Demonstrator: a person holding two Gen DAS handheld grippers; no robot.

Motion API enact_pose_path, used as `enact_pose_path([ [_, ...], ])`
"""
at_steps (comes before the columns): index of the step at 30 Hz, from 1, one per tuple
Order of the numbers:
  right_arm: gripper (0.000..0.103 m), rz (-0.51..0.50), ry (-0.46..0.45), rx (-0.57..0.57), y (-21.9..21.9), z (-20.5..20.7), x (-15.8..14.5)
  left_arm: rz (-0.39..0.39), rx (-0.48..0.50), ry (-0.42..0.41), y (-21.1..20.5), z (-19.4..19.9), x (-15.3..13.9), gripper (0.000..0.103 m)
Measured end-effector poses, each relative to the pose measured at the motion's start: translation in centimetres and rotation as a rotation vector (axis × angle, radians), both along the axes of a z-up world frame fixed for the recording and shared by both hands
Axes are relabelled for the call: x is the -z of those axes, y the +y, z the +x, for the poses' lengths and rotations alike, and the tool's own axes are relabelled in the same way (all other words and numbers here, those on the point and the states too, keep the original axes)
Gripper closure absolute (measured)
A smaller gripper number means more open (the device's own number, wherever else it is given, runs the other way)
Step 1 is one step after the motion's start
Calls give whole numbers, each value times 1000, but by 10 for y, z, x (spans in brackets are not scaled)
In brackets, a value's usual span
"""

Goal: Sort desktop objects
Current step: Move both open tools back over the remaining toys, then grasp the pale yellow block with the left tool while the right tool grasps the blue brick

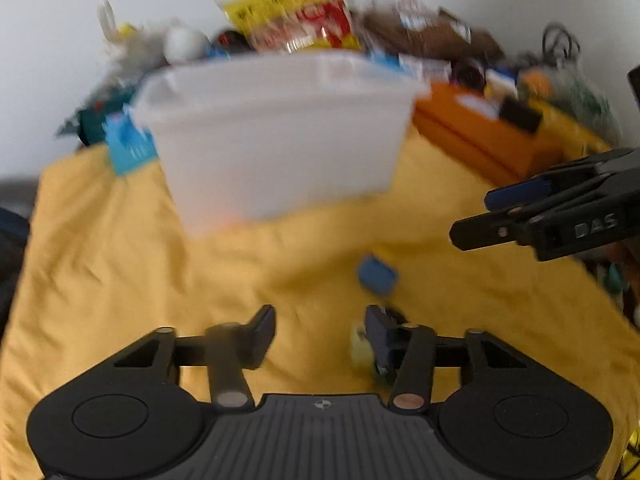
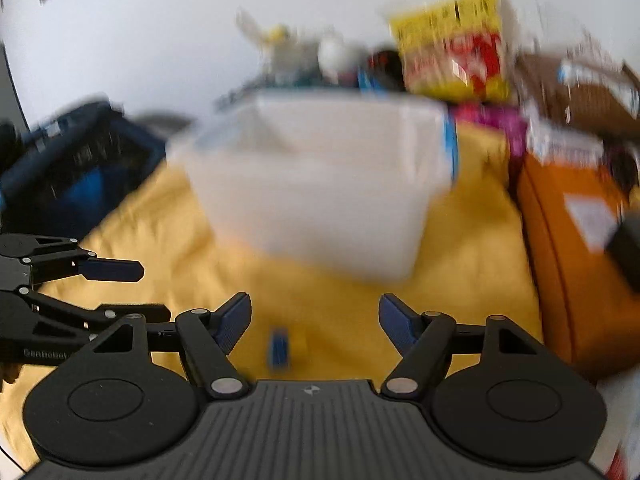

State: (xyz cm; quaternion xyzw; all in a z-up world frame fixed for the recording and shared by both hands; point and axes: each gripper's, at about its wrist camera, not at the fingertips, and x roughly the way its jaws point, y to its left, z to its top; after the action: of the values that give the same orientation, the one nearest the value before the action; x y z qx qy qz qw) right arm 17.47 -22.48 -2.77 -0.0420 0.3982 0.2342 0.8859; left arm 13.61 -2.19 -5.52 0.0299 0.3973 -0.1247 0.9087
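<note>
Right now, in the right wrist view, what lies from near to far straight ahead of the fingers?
Small blue block on the yellow cloth → translucent white plastic bin → yellow and red printed packet against the wall.

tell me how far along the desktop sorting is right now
Done: cannot tell; the white bin's contents are hidden. In hand: nothing; left gripper and right gripper are open and empty. Left: a small blue object on the yellow cloth.
</note>
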Motion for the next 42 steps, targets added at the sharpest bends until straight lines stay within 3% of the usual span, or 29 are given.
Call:
enact_pose_path([
  [8,32,-15,56,14,-11,-15,16,-48,12,24,-11,6,14,61],
  [15,32,-17,64,32,-20,-23,21,7,8,90,-14,7,33,63],
  [17,32,-19,68,31,-19,-21,22,-3,10,78,-16,8,34,68],
  [19,32,-28,71,18,-14,-17,23,-13,52,62,-19,8,34,85],
  [21,32,-42,63,-5,-5,-13,27,-9,73,50,-22,9,34,86],
  [23,43,-53,57,-33,6,-7,32,-30,49,46,-17,9,32,86],
  [25,63,-55,68,-47,16,0,37,-36,26,44,-8,7,29,86],
  [26,66,-49,77,-49,20,5,40,-34,13,43,-2,6,28,86],
  [35,67,-31,143,-33,47,29,67,-68,-89,61,39,-9,20,86],
  [36,72,-26,141,-38,48,30,68,-68,-91,59,40,-9,19,86],
  [37,86,-33,133,-47,48,31,67,-71,-96,55,42,-9,17,86],
  [42,86,-3,75,-73,34,22,40,-110,-106,-5,49,-8,-9,86],
])
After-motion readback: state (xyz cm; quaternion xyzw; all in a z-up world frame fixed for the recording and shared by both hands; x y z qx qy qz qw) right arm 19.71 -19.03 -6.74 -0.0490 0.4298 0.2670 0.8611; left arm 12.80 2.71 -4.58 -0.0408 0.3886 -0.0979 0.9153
